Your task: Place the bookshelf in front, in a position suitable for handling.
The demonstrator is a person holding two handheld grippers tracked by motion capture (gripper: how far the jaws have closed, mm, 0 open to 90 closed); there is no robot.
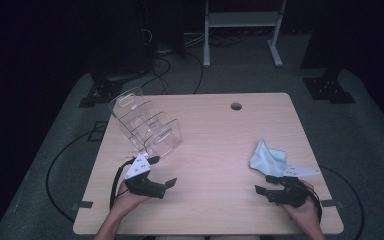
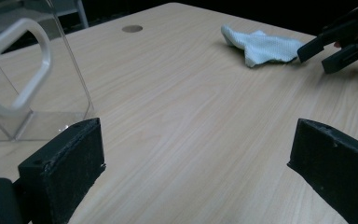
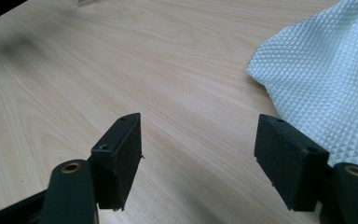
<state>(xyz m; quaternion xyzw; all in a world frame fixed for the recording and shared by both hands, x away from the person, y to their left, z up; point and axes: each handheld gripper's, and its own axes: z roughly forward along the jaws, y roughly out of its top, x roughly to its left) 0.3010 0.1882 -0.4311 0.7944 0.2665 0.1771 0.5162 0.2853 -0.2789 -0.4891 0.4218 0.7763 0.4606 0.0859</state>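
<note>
Pale wood-grain tabletop (image 1: 215, 150) carried a crumpled light-blue waffle-weave cloth (image 1: 268, 158) near its right edge and a clear acrylic slotted rack (image 1: 145, 127) toward its left rear. Right gripper (image 1: 266, 184) sat low over the table just in front of the cloth, jaws spread wide with nothing between them; in the right gripper view (image 3: 198, 149) the cloth (image 3: 326, 79) lay just beside the right-hand jaw, contact not resolvable. Left gripper (image 1: 164, 172) rested close in front of the rack, jaws likewise wide apart and empty. In the left gripper view (image 2: 196, 158) the rack's nearest clear panel (image 2: 28, 79) stood upright just beyond the left-hand jaw, and the cloth (image 2: 261, 46) lay well across the table, with the right gripper (image 2: 314, 58) at its near edge. A round cable hole (image 1: 236, 106) marked the table's far side.
</note>
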